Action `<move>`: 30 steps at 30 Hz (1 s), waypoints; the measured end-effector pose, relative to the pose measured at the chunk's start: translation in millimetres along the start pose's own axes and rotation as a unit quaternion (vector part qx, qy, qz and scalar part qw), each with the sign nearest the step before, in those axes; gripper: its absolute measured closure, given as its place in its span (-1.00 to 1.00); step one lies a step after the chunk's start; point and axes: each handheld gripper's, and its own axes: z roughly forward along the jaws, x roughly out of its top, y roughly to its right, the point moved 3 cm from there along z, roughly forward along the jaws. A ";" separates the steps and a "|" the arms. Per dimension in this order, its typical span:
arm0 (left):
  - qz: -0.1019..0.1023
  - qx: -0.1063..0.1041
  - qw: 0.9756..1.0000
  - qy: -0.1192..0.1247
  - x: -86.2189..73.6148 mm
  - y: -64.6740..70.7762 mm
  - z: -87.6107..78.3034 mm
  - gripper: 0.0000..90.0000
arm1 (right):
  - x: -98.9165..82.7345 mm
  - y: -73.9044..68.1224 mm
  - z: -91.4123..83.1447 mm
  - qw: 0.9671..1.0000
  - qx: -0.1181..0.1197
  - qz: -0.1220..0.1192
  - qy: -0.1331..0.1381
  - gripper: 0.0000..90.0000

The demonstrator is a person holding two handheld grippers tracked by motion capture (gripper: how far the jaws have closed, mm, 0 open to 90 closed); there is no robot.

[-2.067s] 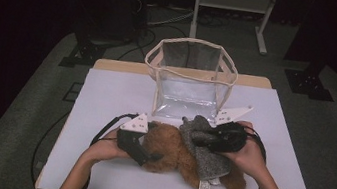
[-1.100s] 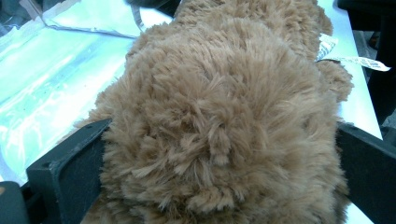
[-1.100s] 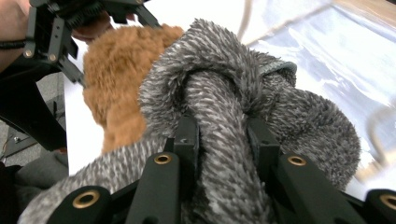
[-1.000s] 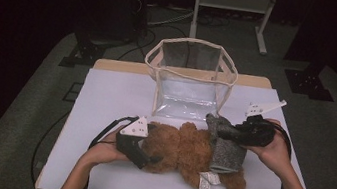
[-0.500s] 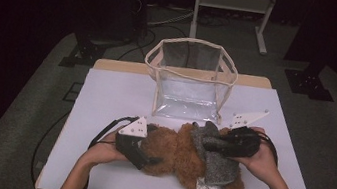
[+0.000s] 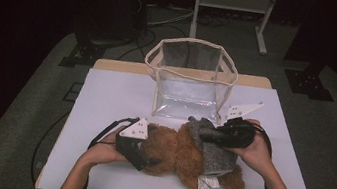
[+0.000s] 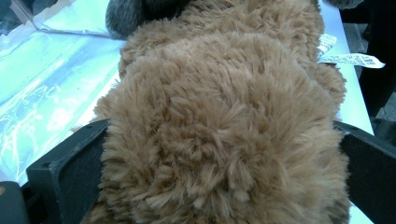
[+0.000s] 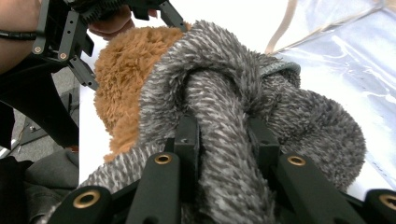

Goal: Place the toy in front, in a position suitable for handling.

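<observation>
While the brown teddy bear [image 6: 175, 151] lay on its side across the near middle of the white table [image 6: 105, 95], both grippers had hold of it. Its plush was long, shaggy and tan, with rounded, bulging forms, and a white fabric label [image 6: 204, 187] hung from its near edge. The left gripper [image 6: 140, 152] came in from the left and its two flat black jaws were clamped against either side of the bear's round, furry end, as the left gripper view [image 7: 219, 140] showed the pile swelling out between them. A grey knitted garment [image 6: 211, 149] of fuzzy, flecked yarn wrapped the right part of the bear. The right gripper [image 6: 210, 137] reached in from the right and its narrow black jaws were pinched on a thick rolled fold of that grey knit, which bulged up between them in the right gripper view [image 8: 224, 140]. Just beyond the bear, toward the far side, stood an open-topped bag [image 6: 189, 80] of clear, glossy plastic with cream fabric edging, boxy in shape and upright.
</observation>
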 end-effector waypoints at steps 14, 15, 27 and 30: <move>0.000 0.001 1.000 -0.007 1.6 0.1 0.4 -1.00 | -23.1 11.9 -34.2 0.999 -0.022 0.032 0.009 0.56; 0.000 0.001 1.000 -0.008 1.6 0.1 0.4 -1.00 | -23.1 11.9 -34.2 0.999 -0.022 0.032 0.009 0.56; 0.006 0.004 1.000 -0.009 1.8 1.7 0.2 -1.00 | -18.2 10.3 -20.5 1.000 -0.009 0.024 0.002 0.57; 0.005 0.004 1.000 -0.010 1.9 1.5 0.2 -1.00 | -28.1 16.1 -45.7 0.999 -0.032 0.037 0.005 0.57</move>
